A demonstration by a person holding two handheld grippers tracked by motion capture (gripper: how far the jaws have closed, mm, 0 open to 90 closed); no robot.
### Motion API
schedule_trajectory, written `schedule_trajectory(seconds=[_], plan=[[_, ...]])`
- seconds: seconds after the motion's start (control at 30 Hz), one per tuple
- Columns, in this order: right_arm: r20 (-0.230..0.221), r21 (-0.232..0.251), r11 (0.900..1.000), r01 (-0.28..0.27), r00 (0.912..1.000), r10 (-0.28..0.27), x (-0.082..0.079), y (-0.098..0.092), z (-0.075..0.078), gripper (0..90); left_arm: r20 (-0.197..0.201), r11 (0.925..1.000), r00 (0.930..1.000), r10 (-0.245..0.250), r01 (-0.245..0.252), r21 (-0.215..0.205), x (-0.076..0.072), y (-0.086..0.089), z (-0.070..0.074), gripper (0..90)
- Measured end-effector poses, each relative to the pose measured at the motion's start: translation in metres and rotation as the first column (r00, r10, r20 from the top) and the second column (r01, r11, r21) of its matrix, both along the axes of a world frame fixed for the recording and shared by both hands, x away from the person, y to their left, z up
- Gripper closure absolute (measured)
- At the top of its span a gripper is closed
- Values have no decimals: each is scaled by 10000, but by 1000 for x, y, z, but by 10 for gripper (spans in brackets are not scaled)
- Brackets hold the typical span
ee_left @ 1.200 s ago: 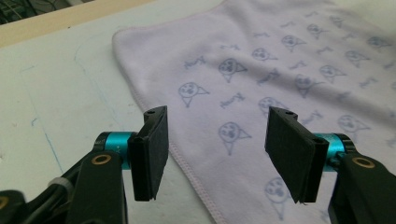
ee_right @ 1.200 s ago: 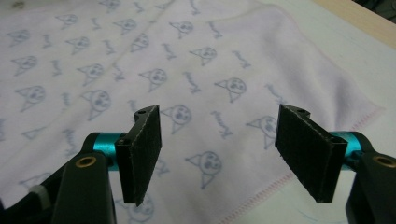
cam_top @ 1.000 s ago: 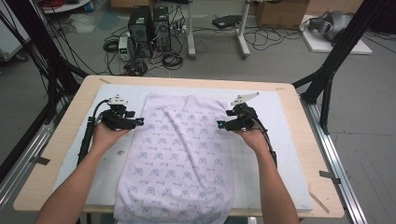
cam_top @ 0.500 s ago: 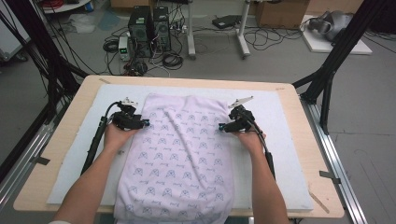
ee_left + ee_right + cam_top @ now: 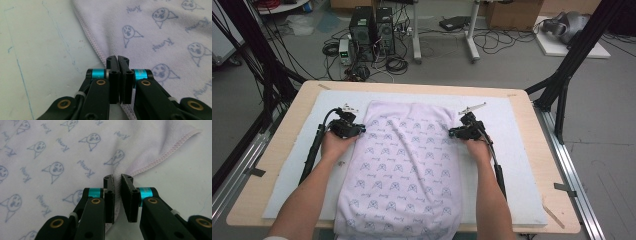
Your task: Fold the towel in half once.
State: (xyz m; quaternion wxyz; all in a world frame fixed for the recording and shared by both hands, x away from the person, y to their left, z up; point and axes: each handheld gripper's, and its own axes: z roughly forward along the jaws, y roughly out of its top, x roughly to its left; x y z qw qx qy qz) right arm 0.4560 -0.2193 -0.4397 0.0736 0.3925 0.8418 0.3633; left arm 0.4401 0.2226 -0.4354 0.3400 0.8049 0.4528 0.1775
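Pinching both side hems of a pale printed cloth (image 5: 399, 165) spread on the worktop (image 5: 287, 120).

Left tool (image 5: 358, 129) has just been closing; in the left gripper view its jaws meet on the stitched left hem (image 5: 100, 53), fabric caught between them. Right tool (image 5: 453, 133) has also just been closing; its jaws stand narrowly apart with the right hem (image 5: 140, 170) bunched in the slot, so gripped, though less tightly by my reading. Cloth lies on the white mat (image 5: 512, 150), long axis running from the person toward the far edge, near end hanging over the worktop's front. Judged light, soft, limp: it will sag and wrinkle when lifted. Hold at the hems, both sides level.
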Motion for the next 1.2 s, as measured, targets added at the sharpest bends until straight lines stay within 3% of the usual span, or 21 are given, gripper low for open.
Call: schedule_trajectory(seconds=[0.13,0.3,0.4,0.63,0.7,0.77,0.9,1.1,1.2], plan=[[-177,276,9996,-60,9998,65,0,-3,1,842,91,9997,9999,-116,118,-236,-3,3,5,882],[-35,536,9982,-281,9996,284,-2,-6,7,851,429,9973,9989,-206,235,-700,-10,8,19,882],[43,617,9973,-406,9992,404,-5,-9,14,866,592,9964,9974,-404,446,-718,-16,12,27,882],[414,984,9881,-1184,9925,1148,-19,-12,37,867,1149,9904,9908,-715,842,-1099,-38,23,47,882],[433,1332,9813,-1390,9900,1343,-25,-13,42,867,1176,9892,9900,-774,910,-1148,-47,28,49,882],[487,1375,9746,-1768,9840,1716,-34,-11,47,866,1237,9870,9886,-855,1010,-1251,-58,31,47,881],[337,1290,9591,-2519,9678,2496,-59,-9,45,865,1130,9861,9853,-1278,1385,-922,-85,35,35,881],[-127,1139,9504,-2896,9561,2928,-95,-11,21,866,1060,9779,9790,-1739,1843,-986,-123,40,17,878],[-332,1072,9477,-3005,9516,3055,-107,-13,9,861,721,9729,9773,-1990,2059,-1053,-132,41,10,868]])
